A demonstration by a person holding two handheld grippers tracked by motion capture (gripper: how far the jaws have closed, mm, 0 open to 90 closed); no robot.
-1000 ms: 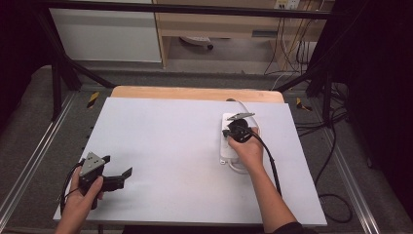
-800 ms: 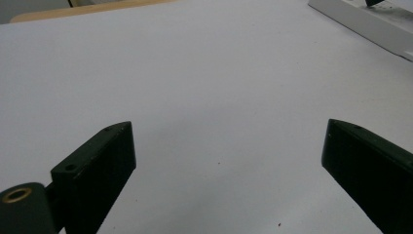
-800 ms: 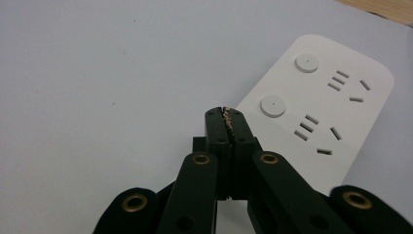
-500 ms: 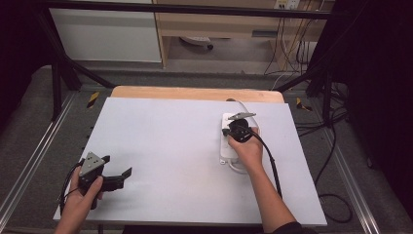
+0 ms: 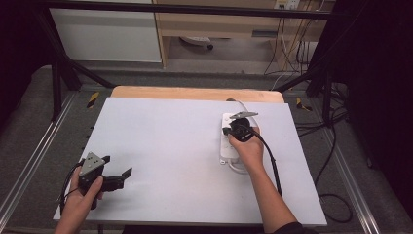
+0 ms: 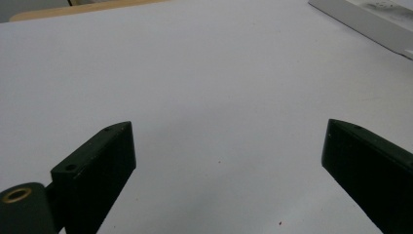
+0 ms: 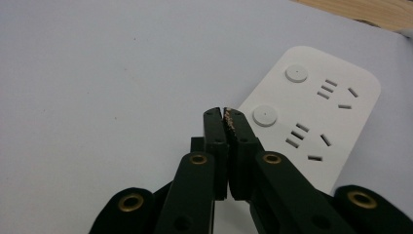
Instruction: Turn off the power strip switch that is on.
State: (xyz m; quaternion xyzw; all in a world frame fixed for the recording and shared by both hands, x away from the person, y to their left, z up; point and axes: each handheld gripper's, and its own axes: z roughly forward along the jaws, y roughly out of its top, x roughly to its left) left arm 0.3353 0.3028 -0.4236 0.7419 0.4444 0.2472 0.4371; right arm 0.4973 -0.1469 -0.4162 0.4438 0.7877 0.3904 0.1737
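A white power strip lies on the right half of the white table, its sockets and two round buttons plain in the right gripper view. My right gripper hovers over the strip's far end, jaws pressed together with nothing between them; its tips sit just left of the nearer round button. My left gripper rests near the table's front left corner, jaws wide apart over bare table. The strip's edge appears far off in the left gripper view.
The white table sheet covers a wooden top whose far edge shows. The strip's white cord runs off the back. Metal rails flank the table; cables lie on the floor at right.
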